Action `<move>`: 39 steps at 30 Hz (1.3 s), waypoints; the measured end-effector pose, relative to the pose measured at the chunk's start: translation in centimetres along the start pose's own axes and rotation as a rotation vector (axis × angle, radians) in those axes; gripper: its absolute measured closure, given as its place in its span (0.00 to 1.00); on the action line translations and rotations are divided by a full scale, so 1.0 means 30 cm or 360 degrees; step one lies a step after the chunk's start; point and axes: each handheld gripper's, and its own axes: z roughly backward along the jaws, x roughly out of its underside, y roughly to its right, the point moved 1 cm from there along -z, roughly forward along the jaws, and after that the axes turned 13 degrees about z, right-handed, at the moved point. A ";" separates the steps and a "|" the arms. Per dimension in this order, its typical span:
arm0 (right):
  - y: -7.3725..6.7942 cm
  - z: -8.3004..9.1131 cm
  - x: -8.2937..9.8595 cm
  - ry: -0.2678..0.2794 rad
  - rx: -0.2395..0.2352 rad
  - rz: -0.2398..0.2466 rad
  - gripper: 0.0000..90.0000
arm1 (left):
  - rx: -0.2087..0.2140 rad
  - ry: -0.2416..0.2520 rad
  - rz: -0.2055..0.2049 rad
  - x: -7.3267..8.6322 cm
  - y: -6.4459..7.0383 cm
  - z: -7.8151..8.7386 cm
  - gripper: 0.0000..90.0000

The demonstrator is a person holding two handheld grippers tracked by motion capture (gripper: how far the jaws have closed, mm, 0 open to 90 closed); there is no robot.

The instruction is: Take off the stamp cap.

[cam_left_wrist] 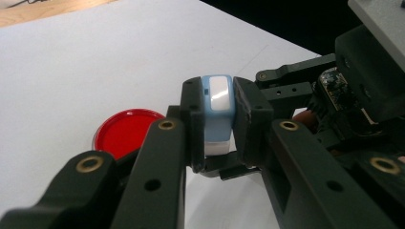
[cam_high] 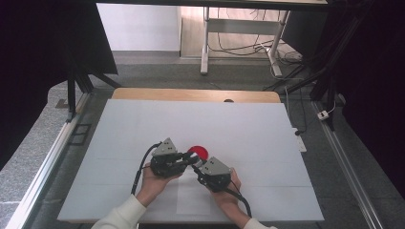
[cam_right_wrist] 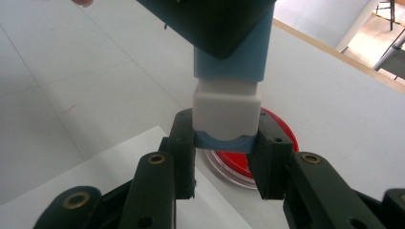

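While both grippers clamp one blue-and-white block (cam_left_wrist: 217, 112), left gripper (cam_left_wrist: 217, 143) and right gripper (cam_right_wrist: 227, 157) seem mid-separation; next, pull toward 6 o'clock.

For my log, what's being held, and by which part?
A small blue-and-white plastic block: left claw grips its blue body, right claw its white end.

Left gripper (cam_left_wrist: 215, 143) & right gripper (cam_right_wrist: 224, 162): matt black plastic jaws w/ brass-looking rivets. Between them, small blue-and-white block (cam_left_wrist: 217, 112), smooth plastic, its white face catching glare. Red dish (cam_left_wrist: 125, 131) looking glossy plastic. Table (cam_high: 143, 119) showing matt white top, wood far edge.
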 end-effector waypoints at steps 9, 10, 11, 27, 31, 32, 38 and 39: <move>-0.001 0.001 0.002 0.0008 0.0003 -0.0023 0.72 | 0.0008 0.0004 0.0022 0.000 -0.003 0.000 0.84; -0.002 0.001 0.002 0.0007 0.0003 -0.0039 0.72 | 0.0012 0.0003 0.0026 0.000 -0.003 0.000 0.84; -0.003 0.002 0.002 0.0002 0.0007 -0.0049 0.72 | 0.0015 0.0001 0.0029 0.000 -0.004 0.001 0.84; 0.001 0.003 0.000 -0.0025 -0.0006 0.0045 0.72 | 0.0037 -0.0006 0.0072 -0.001 -0.013 0.004 0.84; -0.001 0.003 0.002 0.0003 -0.0012 -0.0016 0.72 | 0.0039 -0.0004 0.0073 -0.002 -0.014 0.005 0.84; 0.000 0.003 0.002 0.0001 -0.0022 -0.0032 0.72 | 0.0039 -0.0004 0.0073 -0.002 -0.014 0.006 0.84; -0.003 0.005 0.003 0.0005 -0.0028 -0.0071 0.72 | 0.0052 0.0006 0.0096 -0.004 -0.017 0.011 0.84; -0.003 0.005 0.003 0.0004 -0.0027 -0.0069 0.72 | 0.0051 0.0005 0.0095 -0.004 -0.017 0.011 0.84</move>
